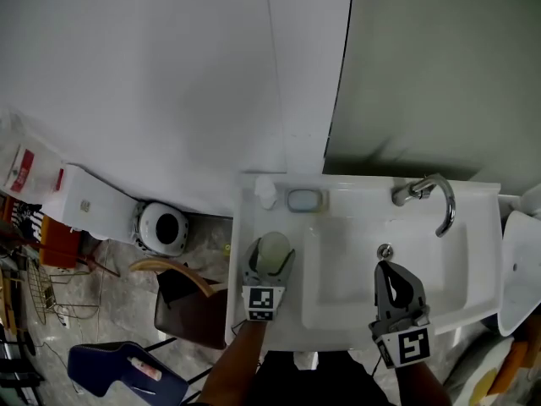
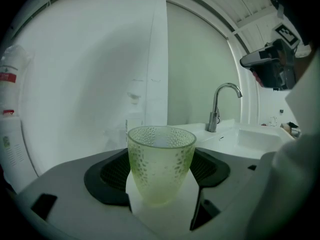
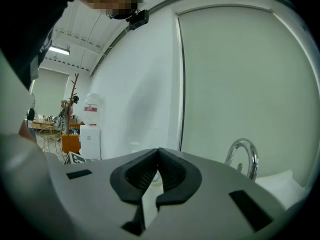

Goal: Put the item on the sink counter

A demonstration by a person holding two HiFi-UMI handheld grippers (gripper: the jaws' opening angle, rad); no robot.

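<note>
A frosted green cup (image 1: pixel 272 255) stands upright between the jaws of my left gripper (image 1: pixel 271 260), over the left part of the white sink counter (image 1: pixel 250 227). In the left gripper view the cup (image 2: pixel 161 166) fills the gap between the dark pads (image 2: pixel 112 171), which close on its sides. White counter shows under its base, and I cannot tell whether it rests there. My right gripper (image 1: pixel 389 269) hovers over the basin (image 1: pixel 347 269), shut with nothing in it. Its tips (image 3: pixel 159 151) meet in the right gripper view.
A chrome faucet (image 1: pixel 431 194) curves over the basin at the back right. A soap dish (image 1: pixel 305 200) and a small white bottle (image 1: pixel 266 191) sit on the back ledge. The wall rises just behind. A brown chair (image 1: pixel 190 299) stands left of the sink.
</note>
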